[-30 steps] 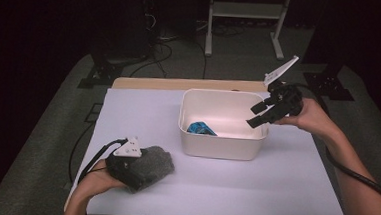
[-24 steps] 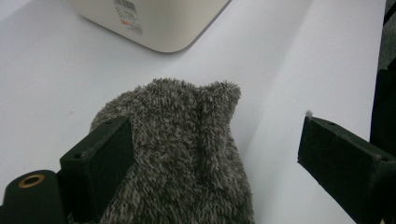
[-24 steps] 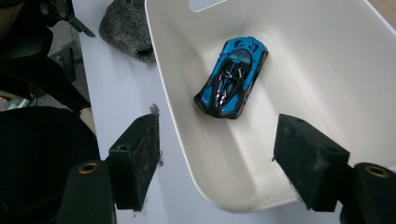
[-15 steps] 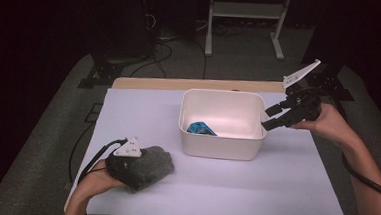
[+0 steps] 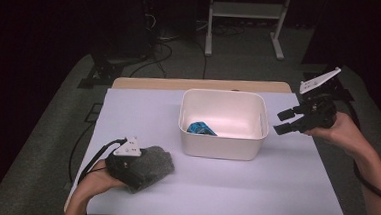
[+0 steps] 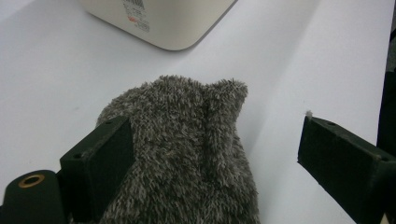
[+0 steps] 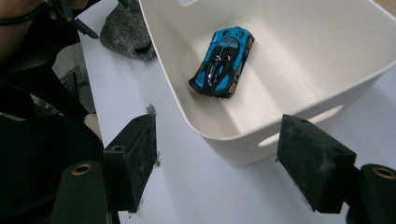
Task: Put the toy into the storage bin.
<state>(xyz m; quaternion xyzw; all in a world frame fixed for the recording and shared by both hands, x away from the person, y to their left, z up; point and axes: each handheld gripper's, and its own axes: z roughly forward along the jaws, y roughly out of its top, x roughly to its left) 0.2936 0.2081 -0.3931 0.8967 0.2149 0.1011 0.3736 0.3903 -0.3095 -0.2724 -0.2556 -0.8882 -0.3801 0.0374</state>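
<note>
A grey fuzzy cloth (image 5: 154, 164) lies at the table's front left. My left gripper (image 5: 135, 166) rests at it, open. In the left gripper view the cloth (image 6: 187, 154) sits between the wide-apart jaws, brushing the left one and clear of the right. A white tub (image 5: 221, 145) stands mid-table with a blue toy car (image 5: 200, 128) inside. My right gripper (image 5: 279, 122) hovers just right of the tub, open and empty, its jaws having just opened a bit wider. In the right gripper view the car (image 7: 223, 61) lies on the tub's floor beyond the jaws.
The white table top (image 5: 273, 192) is bare to the right and in front of the tub. A wooden strip (image 5: 200, 84) runs along its far edge. Beyond it, a metal stand (image 5: 244, 20) and cables (image 5: 162, 40) are on the dark floor.
My right gripper has drawn back to the right, from over the tub's right rim to a spot beside the tub. The left gripper and the cloth have stayed put.
</note>
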